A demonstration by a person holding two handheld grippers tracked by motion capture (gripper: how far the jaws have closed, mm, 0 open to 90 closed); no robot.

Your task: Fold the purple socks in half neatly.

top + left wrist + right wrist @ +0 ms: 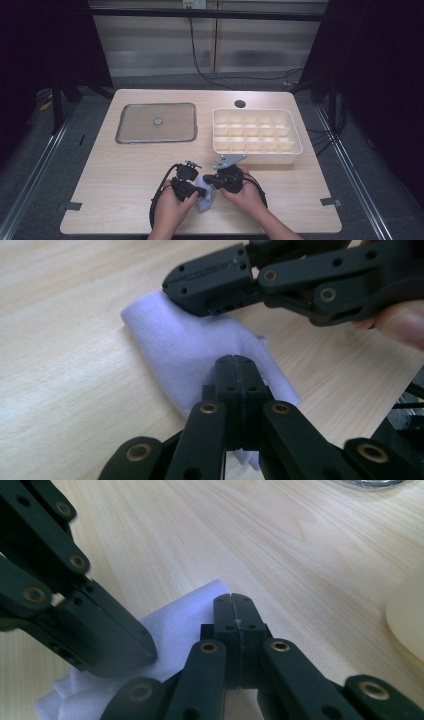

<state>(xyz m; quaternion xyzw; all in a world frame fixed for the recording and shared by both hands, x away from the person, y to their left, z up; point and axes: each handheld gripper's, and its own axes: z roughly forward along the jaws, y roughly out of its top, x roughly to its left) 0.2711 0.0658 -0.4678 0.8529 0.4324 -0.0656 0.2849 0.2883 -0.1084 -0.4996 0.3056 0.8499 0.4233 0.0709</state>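
Observation:
A small pale lilac cloth [205, 198] lies folded on the wooden table near its front edge, between the person's two hands. In the left gripper view my left gripper [235, 359] is shut, with its jaw tips over the middle of the cloth [175, 350]. My right gripper [192, 292] comes in from the top, with its tip at the cloth's far end. The right gripper view shows my right gripper [233, 597] shut at the edge of the cloth [180, 617]. My left gripper [142, 652] bears on the fabric at the left. I cannot tell whether fabric is pinched in either.
A cream tray [295, 134] with several compartments stands at the back right, just beyond the hands. A flat grey metal plate [131, 131] lies at the back left. A round hole [240, 104] sits in the tabletop behind the tray.

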